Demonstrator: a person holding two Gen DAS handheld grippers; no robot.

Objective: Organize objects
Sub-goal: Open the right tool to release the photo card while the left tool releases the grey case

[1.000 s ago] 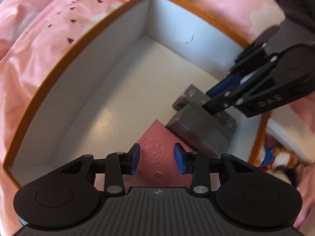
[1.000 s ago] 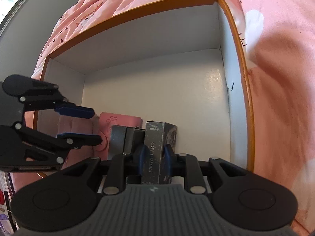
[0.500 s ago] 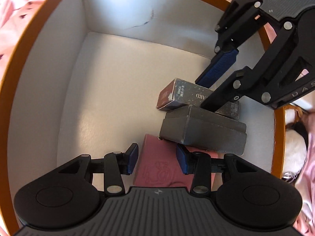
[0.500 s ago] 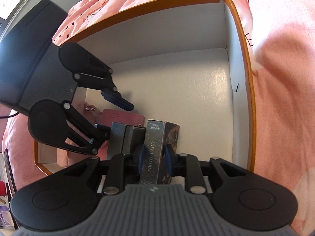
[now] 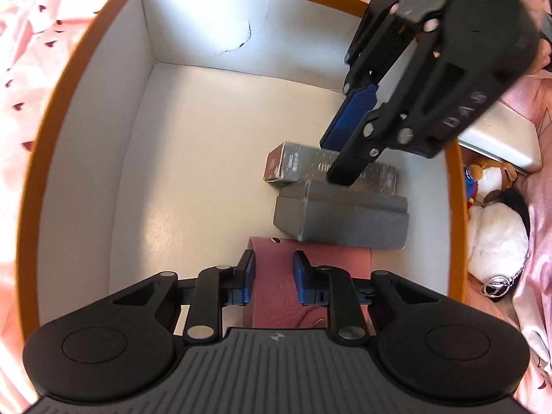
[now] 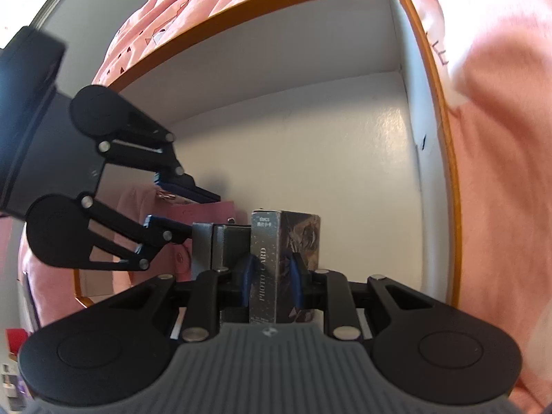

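Observation:
An orange-rimmed white carton (image 5: 86,103) lies on a pink bedsheet. Inside it a pink embossed wallet (image 5: 272,286), a grey case (image 5: 341,220) and a silver photo-card box (image 5: 296,167) sit side by side. My left gripper (image 5: 273,265) points straight down; its jaws are closing with the wallet filling the gap between the blue pads. My right gripper (image 6: 270,276) is shut on the photo-card box (image 6: 265,241), which stands on the carton floor against the grey case (image 6: 220,245). From the right wrist view the left gripper (image 6: 200,214) straddles the wallet (image 6: 210,212).
The carton's rim (image 6: 241,10) and high white walls enclose both grippers. Outside its right wall lie a plush toy (image 5: 496,220), a key ring (image 5: 496,284) and a silver slab-like device (image 5: 500,138). Most of the carton floor (image 5: 207,155) is bare.
My left gripper rolled and sank deeper into the carton, and its jaws narrowed onto the pink wallet. The right gripper kept still, holding the photo-card box.

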